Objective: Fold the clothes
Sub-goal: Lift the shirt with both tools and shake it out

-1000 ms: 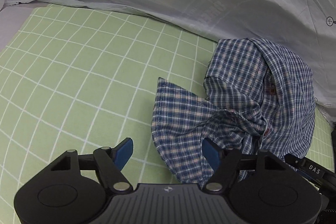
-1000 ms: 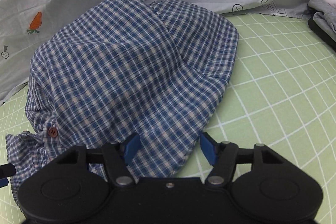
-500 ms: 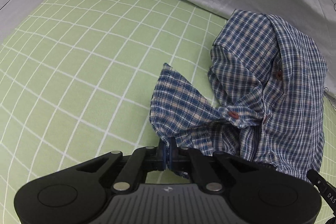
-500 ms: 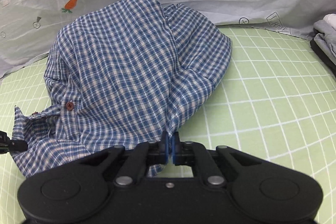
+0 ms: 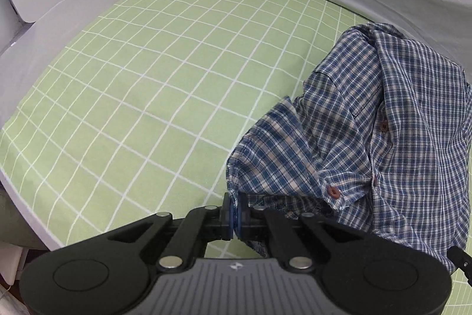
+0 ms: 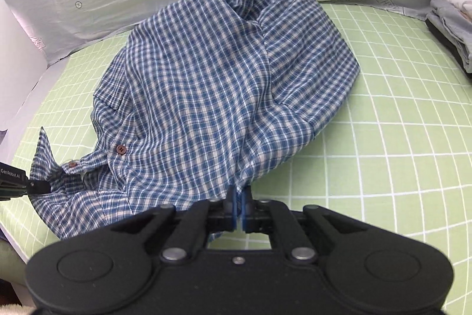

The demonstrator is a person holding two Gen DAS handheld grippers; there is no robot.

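Plaid shirt (image 6: 224,96) lies bunched, stretching far from your left claw (image 5: 235,213) and right claw (image 6: 238,210), both clamped on its near hem.

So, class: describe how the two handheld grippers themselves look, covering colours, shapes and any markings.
Both look alike. The left gripper has a matte black body with two round discs, silver pivot pins, angular black linkage arms, a ribbed grey centre plate bearing a small logo, and blue finger pads. The right gripper matches, with a plain black centre. In the right wrist view, the left gripper's side reads "CenRobot.AI".
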